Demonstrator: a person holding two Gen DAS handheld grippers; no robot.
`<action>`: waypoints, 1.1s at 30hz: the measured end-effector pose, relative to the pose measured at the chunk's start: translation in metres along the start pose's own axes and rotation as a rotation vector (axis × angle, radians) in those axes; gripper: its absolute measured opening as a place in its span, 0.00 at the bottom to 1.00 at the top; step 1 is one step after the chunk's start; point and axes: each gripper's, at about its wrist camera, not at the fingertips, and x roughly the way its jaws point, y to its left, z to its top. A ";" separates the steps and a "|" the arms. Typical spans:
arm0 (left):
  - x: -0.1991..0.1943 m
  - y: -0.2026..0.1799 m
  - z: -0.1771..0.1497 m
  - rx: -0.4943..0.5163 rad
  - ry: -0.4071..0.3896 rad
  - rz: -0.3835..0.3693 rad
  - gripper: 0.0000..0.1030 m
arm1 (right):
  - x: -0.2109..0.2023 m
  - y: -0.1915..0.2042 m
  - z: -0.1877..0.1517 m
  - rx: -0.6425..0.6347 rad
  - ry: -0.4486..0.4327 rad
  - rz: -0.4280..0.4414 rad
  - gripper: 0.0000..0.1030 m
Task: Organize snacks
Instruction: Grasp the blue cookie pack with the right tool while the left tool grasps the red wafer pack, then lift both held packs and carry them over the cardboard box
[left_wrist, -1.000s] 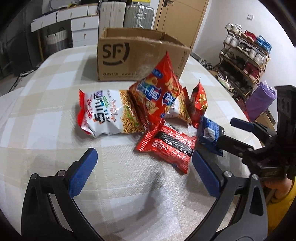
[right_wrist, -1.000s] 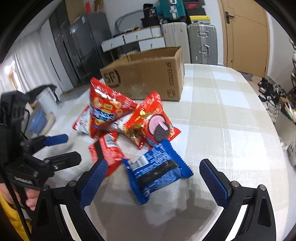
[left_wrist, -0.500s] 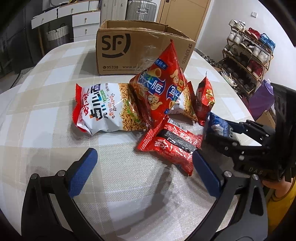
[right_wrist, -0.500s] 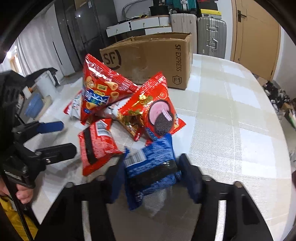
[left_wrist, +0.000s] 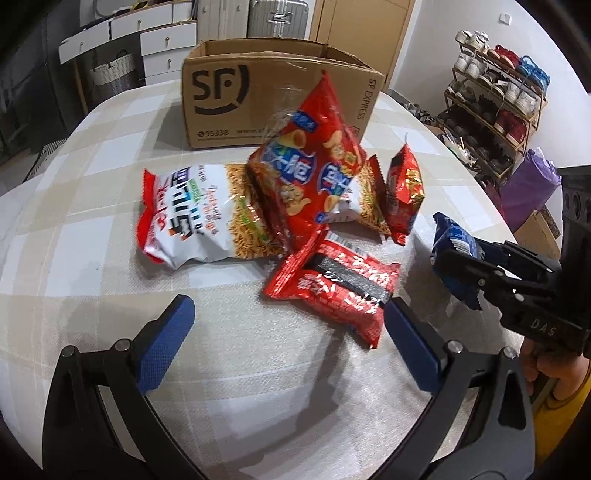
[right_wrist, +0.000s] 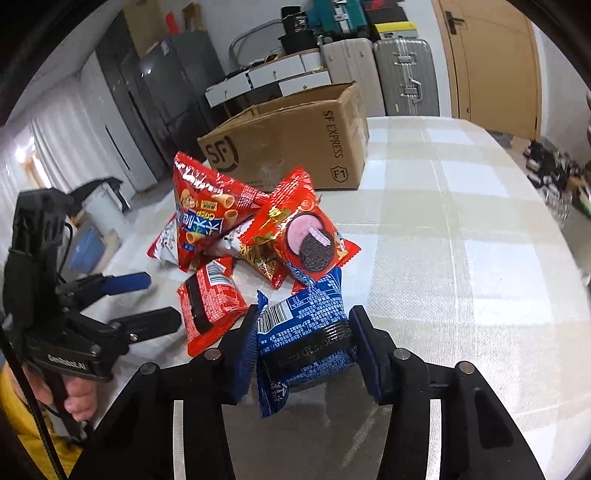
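Note:
My right gripper (right_wrist: 303, 347) is shut on a blue cookie packet (right_wrist: 306, 332) and holds it just above the table; it also shows in the left wrist view (left_wrist: 456, 245). My left gripper (left_wrist: 288, 332) is open and empty, just in front of a red packet with a black band (left_wrist: 336, 286). Behind it lie a white-and-red noodle bag (left_wrist: 192, 214), a tall red chip bag (left_wrist: 314, 173) and a small red cookie packet (left_wrist: 404, 192). An open SF cardboard box (left_wrist: 273, 92) stands at the back of the table.
The table has a beige checked cloth (left_wrist: 258, 387). A shoe rack (left_wrist: 495, 107) and a purple bag (left_wrist: 528, 188) stand to the right of the table. Suitcases (right_wrist: 384, 74) and white drawers stand behind the box.
My right gripper closed on the blue cookie packet and lifted it slightly. My left gripper moved closer to the snack pile and stayed open.

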 end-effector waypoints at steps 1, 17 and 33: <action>0.000 -0.002 0.000 0.007 0.001 -0.002 0.99 | -0.001 -0.002 0.000 0.009 -0.005 0.005 0.47; 0.037 -0.041 0.026 0.073 0.065 -0.015 0.83 | -0.007 -0.020 -0.001 0.106 -0.034 0.085 0.47; 0.018 -0.030 0.014 0.069 0.036 -0.097 0.42 | -0.007 -0.014 -0.002 0.081 -0.038 0.048 0.47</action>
